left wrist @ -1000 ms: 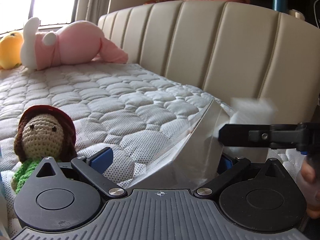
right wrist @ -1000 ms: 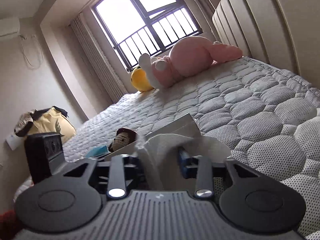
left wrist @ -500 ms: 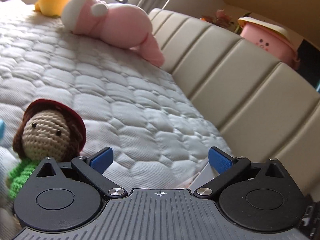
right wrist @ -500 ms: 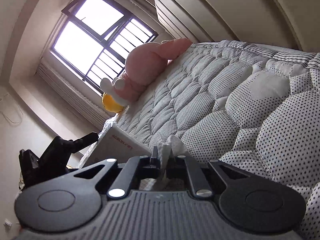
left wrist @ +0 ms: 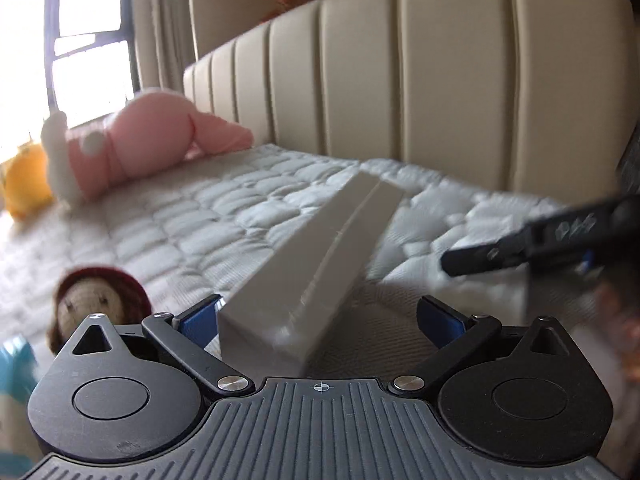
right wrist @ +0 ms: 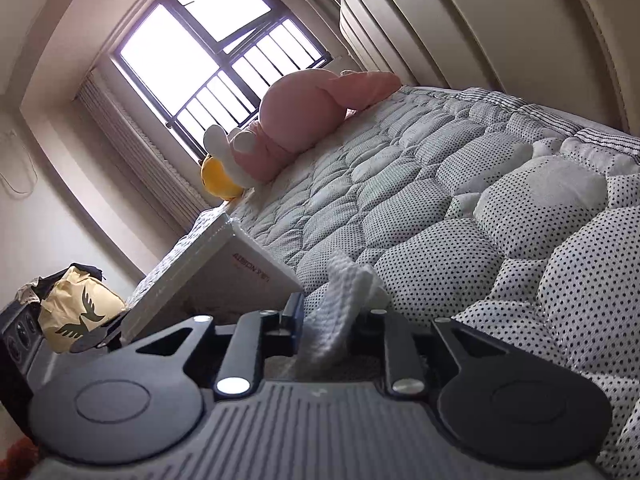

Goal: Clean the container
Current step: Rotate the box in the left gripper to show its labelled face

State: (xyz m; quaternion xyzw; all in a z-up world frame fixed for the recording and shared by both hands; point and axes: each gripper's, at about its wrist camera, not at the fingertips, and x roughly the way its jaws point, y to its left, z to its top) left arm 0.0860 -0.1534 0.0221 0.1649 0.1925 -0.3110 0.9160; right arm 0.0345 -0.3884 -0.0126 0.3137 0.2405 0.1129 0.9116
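A white box-like container [left wrist: 320, 240] stands tilted on the quilted mattress, one corner and wall reaching between my left gripper's [left wrist: 320, 316] blue pads [left wrist: 200, 316]. Those pads stand wide apart, so the left gripper is open around the wall. My right gripper [right wrist: 334, 314] is shut on a folded white tissue [right wrist: 344, 280]. In the left wrist view it enters as a blurred black finger [left wrist: 500, 256] from the right, just past the container's open side. In the right wrist view the container [right wrist: 224, 276] lies to the left, printed side showing.
A crochet doll [left wrist: 96, 304] lies by the left fingers. A pink plush [left wrist: 148, 140] and a yellow plush [left wrist: 24, 184] lie far back near the window. The beige padded headboard [left wrist: 440, 80] runs behind. A paper bag [right wrist: 76, 312] sits off the bed.
The left wrist view has swung, and the container's wall is between the open left fingers again. The right gripper has stayed shut on the tissue and shifted beside the container.
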